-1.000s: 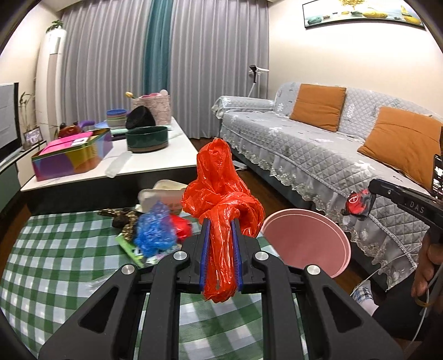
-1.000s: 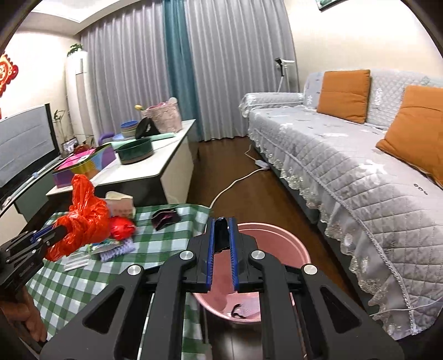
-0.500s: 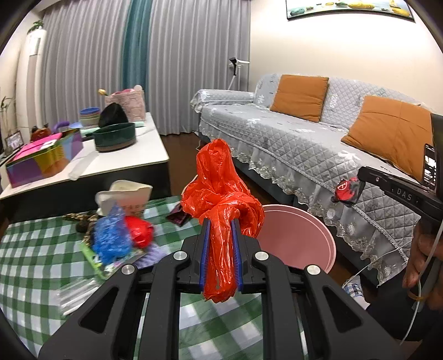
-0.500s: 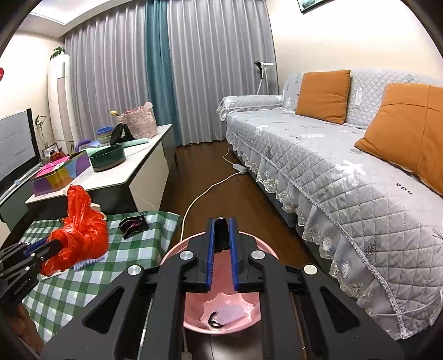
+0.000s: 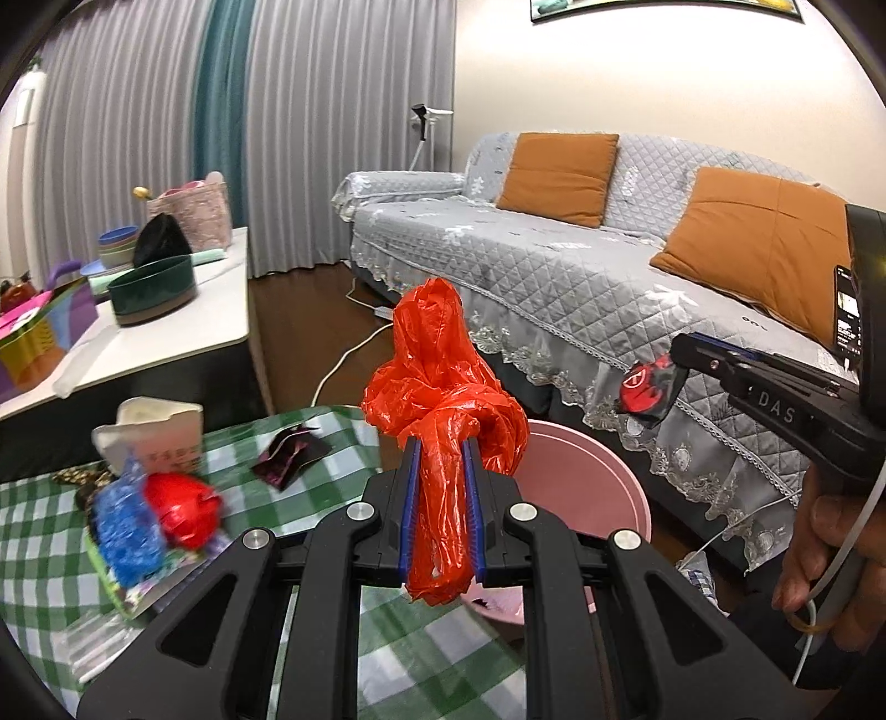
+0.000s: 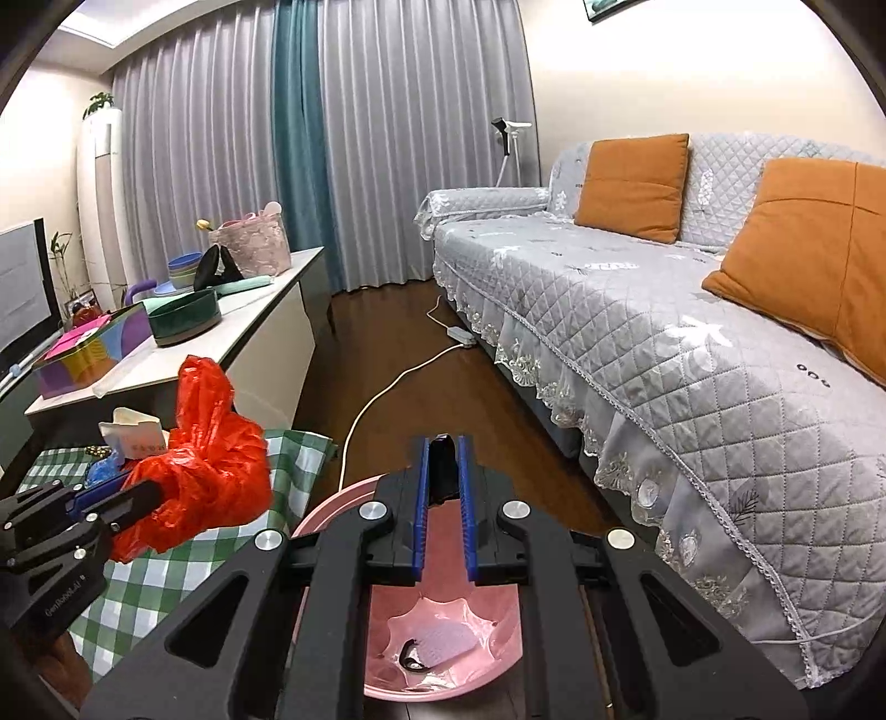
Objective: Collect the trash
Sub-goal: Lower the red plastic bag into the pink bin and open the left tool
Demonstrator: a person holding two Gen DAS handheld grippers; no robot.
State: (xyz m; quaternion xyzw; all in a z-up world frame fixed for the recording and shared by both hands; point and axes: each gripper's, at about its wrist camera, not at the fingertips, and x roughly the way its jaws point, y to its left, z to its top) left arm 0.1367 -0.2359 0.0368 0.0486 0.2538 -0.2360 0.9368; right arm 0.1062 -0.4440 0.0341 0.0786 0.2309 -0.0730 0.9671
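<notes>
**Both grippers loaded beside the pink bin**

My left gripper (image 5: 441, 509) has its fingers (image 5: 408, 498) clamped on a crumpled red plastic bag (image 5: 440, 387); the bag bulges up past the fingertips and a tail hangs below them. It sits over the edge of the checked desk (image 5: 44, 531), just beside the pink bin (image 6: 443, 653). My right gripper (image 6: 443, 498) pinches a small red-and-black wrapper (image 5: 649, 387) at its fingertips, above the bin.

A home living room. Shown by a long sofa (image 6: 637, 332) in a quilted grey cover with orange cushions (image 6: 631, 185), floor-length grey and teal curtains (image 6: 343, 155), a framed picture (image 5: 664, 8) on the wall, a television (image 6: 22, 299), and wooden flooring (image 6: 421, 387).
</notes>
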